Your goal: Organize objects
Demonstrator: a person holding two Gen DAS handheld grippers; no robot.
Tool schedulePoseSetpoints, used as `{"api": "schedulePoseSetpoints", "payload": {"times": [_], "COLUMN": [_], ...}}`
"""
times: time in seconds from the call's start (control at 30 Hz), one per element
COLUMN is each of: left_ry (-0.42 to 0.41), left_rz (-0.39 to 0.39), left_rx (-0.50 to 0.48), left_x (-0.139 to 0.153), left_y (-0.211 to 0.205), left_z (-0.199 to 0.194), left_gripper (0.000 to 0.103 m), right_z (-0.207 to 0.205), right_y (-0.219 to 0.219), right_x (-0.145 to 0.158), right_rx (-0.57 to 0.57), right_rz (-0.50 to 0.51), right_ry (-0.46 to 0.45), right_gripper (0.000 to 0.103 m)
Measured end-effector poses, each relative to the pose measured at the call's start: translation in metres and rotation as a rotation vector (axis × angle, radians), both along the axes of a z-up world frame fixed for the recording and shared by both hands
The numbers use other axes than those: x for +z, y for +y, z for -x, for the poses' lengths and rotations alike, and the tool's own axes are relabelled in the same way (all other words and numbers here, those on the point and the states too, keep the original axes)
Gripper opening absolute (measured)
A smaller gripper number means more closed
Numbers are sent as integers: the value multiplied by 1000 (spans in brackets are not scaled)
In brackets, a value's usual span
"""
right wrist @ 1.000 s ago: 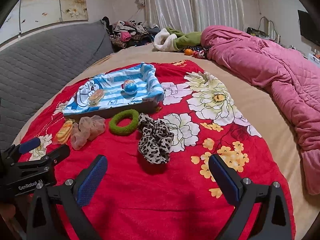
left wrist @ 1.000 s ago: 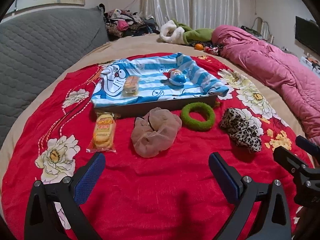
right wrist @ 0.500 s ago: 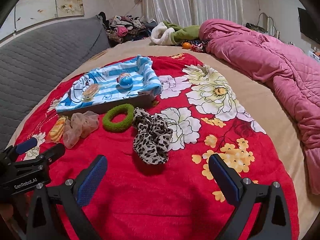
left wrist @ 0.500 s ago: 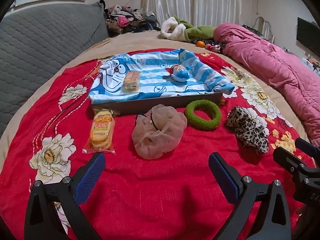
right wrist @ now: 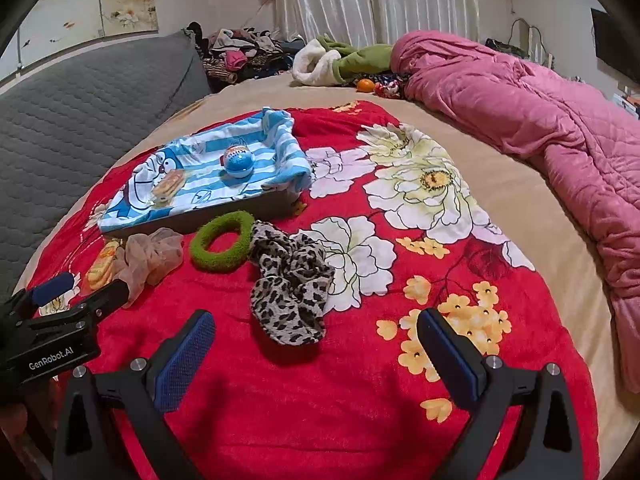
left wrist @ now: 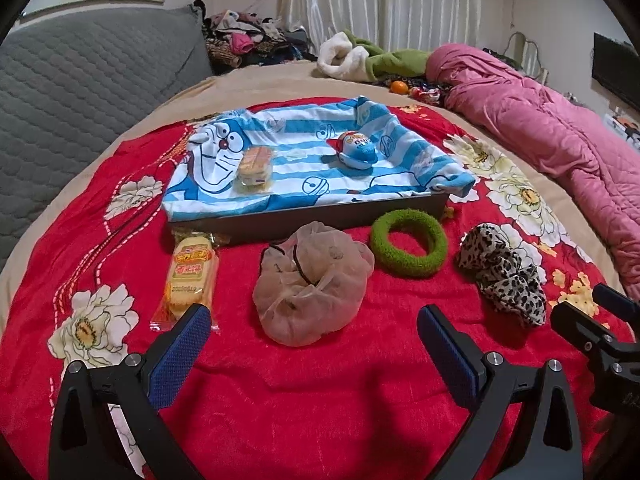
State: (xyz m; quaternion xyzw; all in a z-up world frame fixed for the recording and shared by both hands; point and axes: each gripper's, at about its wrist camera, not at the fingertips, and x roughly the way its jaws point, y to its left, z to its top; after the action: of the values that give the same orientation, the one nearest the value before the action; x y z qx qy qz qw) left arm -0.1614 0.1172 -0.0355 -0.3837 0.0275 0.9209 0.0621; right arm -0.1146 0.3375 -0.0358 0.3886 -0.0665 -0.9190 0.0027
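Overhead, both claws hovered above a red floral blanket with nothing in them. The left gripper was released, its blue-padded fingers spread wide. Just ahead of it, between the finger lines, lay a sheer beige scrunchie. Ahead and to its left, close beside the left fingertip, lay a wrapped snack cake. Ahead and to its right sat a green ring scrunchie, and further right a leopard-print scrunchie.

The right gripper was likewise released, fingers wide apart. The leopard-print scrunchie lay just ahead of it, slightly left of centre, touching the green ring scrunchie.

Beyond the row of items stood a dark tray lined with a blue striped cartoon cloth, holding a second wrapped snack and a blue egg-shaped toy, well apart.
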Motion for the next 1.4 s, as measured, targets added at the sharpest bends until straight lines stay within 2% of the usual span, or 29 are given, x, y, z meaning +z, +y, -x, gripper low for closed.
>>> {"api": "schedulePoseSetpoints", "payload": {"times": [0.37,0.47,0.7,1.03,1.27,1.4], "left_ry": [4,-17,-7,-11,-23,-31], "left_rz": [-29,-18,13,4,-26,-12], "left_rx": [0,6,9,-40,-27,-19], "left_x": [-7,-13,-20,-24,-29,-33], "left_y": [4,5,10,20,15,15], "left_z": [13,20,31,39,45,49], "left_gripper": [103,103,103,103,103,102], "right_z": [13,18,37,49,54,58], "right_y": [-1,-2,-2,-4,-6,-9], "right_x": [-7,-10,-24,-36,-38,-40], "right_rx": [2,-1,-9,-9,-3,3], "right_rz": [-19,-33,-58,-62,-73,-77], "right_ry": [-32,-42,-86,-118,-121,-124], "right_gripper": [102,102,102,102,102,102]}}
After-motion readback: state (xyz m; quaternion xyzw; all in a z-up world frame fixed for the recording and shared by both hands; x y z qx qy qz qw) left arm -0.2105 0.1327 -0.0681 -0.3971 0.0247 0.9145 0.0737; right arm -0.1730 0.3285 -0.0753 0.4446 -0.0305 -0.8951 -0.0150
